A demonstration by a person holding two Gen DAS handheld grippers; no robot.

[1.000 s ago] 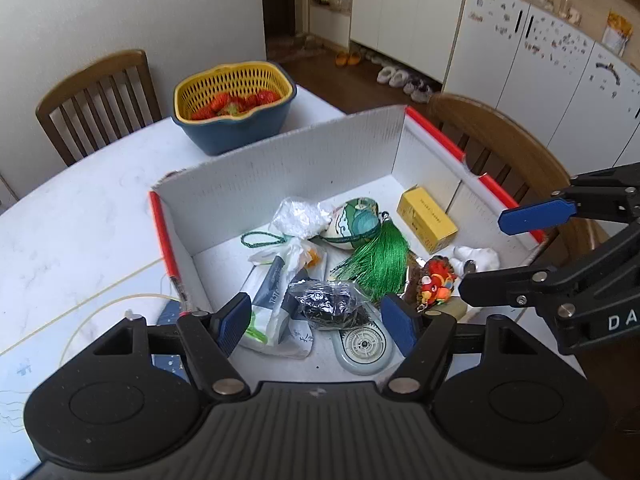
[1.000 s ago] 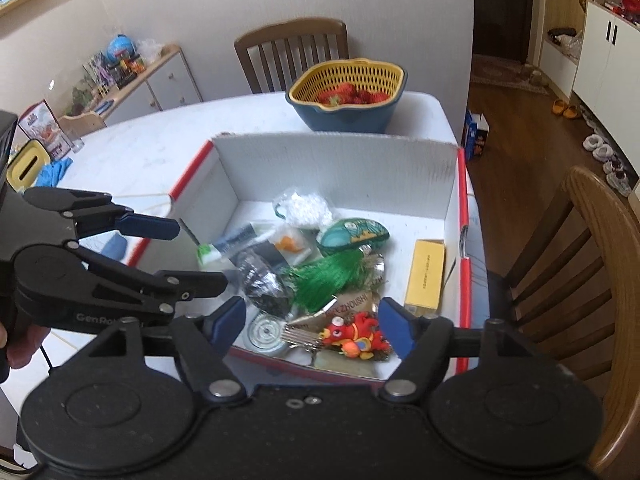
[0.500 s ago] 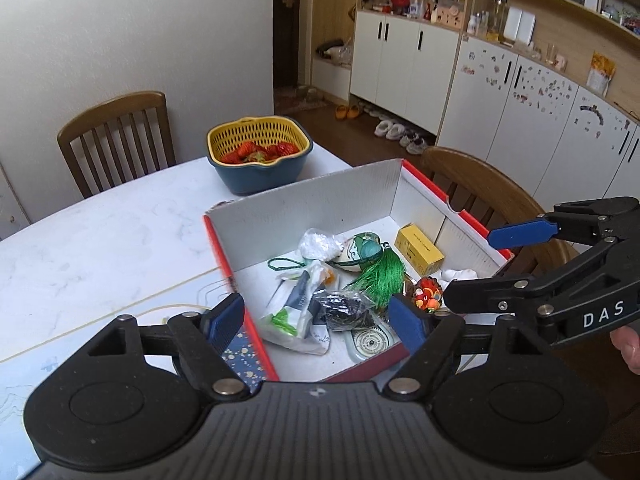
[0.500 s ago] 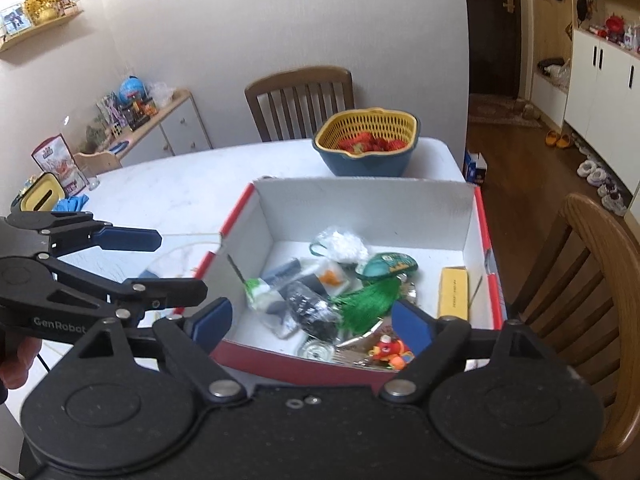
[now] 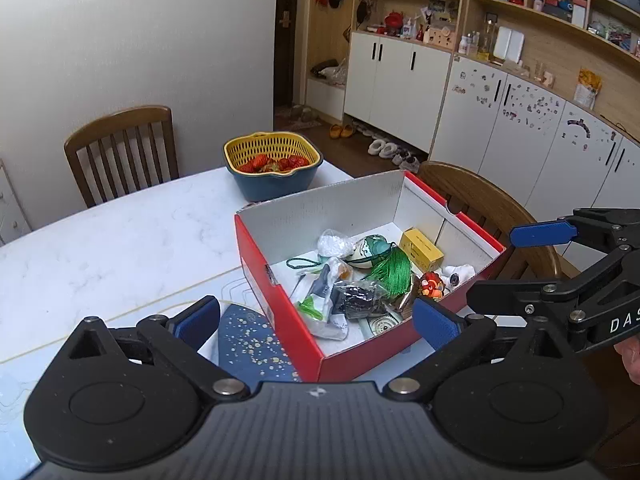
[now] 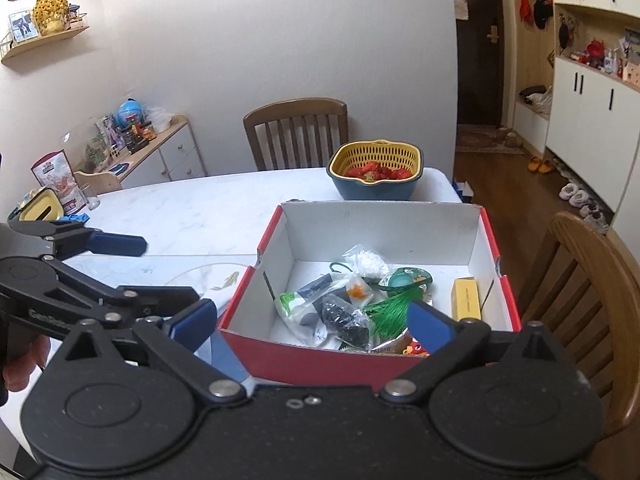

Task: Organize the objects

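Observation:
A red cardboard box (image 5: 288,320) with a white inside stands on the white table; it also shows in the right wrist view (image 6: 304,356). It holds several small items: a green tassel (image 5: 394,270), a yellow carton (image 5: 422,245), a black foil packet (image 5: 356,298), a white bag (image 5: 334,242), a red toy (image 5: 430,285). My left gripper (image 5: 316,320) is open and empty, held back above the box's near corner. My right gripper (image 6: 310,320) is open and empty, above the box's near wall; it shows at the right of the left wrist view (image 5: 516,264).
A yellow-and-blue basket of strawberries (image 5: 273,164) stands behind the box. A dark blue speckled mat (image 5: 248,344) lies left of the box. Wooden chairs stand at the far side (image 5: 122,148) and right side (image 6: 588,300) of the table. A sideboard (image 6: 160,152) stands at far left.
Both grippers have pulled up and back from inside the box, staying open and empty. The box's contents have not moved.

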